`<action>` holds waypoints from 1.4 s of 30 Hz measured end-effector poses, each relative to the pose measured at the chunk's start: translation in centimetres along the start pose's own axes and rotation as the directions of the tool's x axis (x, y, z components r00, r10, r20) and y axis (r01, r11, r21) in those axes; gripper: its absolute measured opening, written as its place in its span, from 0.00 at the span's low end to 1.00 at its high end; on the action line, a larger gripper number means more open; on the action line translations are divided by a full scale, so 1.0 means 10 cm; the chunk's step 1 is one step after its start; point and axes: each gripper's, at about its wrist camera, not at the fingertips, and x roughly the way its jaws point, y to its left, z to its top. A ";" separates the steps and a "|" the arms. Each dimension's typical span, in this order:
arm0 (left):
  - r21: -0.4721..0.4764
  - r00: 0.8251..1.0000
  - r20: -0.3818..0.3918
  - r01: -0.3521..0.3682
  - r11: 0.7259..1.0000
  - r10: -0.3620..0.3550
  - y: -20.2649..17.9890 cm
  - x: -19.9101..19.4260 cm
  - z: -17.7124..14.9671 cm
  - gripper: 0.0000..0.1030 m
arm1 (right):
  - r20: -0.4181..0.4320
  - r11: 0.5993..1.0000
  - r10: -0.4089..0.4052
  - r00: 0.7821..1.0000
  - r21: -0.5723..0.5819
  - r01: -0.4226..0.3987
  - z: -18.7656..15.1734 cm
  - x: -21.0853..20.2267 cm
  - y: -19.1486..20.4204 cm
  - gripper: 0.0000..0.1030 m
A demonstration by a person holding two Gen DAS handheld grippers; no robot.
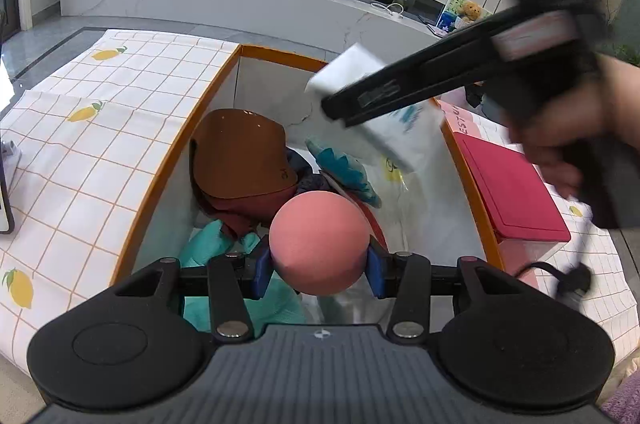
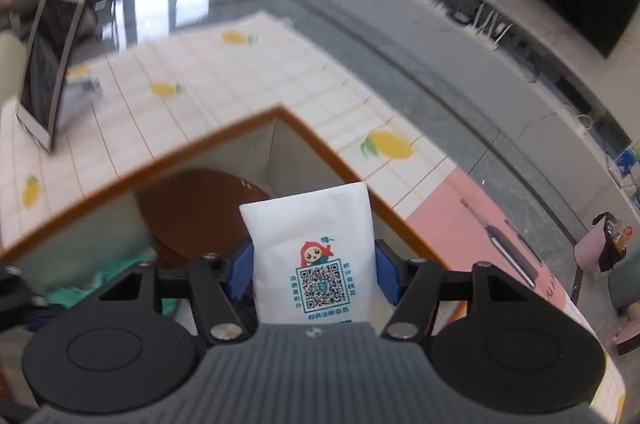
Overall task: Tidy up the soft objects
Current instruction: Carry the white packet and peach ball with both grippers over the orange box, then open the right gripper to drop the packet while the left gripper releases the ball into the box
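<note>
1. Pinching a pink ball, the left gripper holds it over the orange-rimmed box.
2. Right gripper clamps a white tissue pack above that box.
3. Brown cap and teal cloth lie inside.

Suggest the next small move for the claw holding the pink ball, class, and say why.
Probably open the left claw and let the pink ball drop. It already hangs over the orange-rimmed box, above the teal cloth and brown cap, while the right claw brings the white packet in alongside.
</note>
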 end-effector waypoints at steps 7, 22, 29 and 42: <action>0.006 1.000 -0.009 0.018 1.000 -0.018 0.00 -0.01 -0.01 0.51 | -0.161 0.993 0.003 0.987 -0.117 -0.022 0.02 0.53 -0.04 0.60; 0.067 0.996 -0.020 0.093 0.993 -0.092 -0.06 -0.02 -0.02 0.51 | -0.192 0.999 0.010 0.981 -0.045 -0.019 -0.10 0.73 -0.09 0.97; 0.151 0.983 -0.013 0.182 0.972 -0.182 -0.27 -0.05 -0.06 0.50 | -0.066 0.999 0.037 0.997 0.027 -0.036 -0.24 0.05 -0.17 0.97; 0.285 0.984 -0.137 0.149 0.947 -0.113 -0.60 0.28 -0.21 0.51 | 0.136 0.975 -0.104 0.985 0.212 0.073 -1.42 -1.50 -0.25 0.97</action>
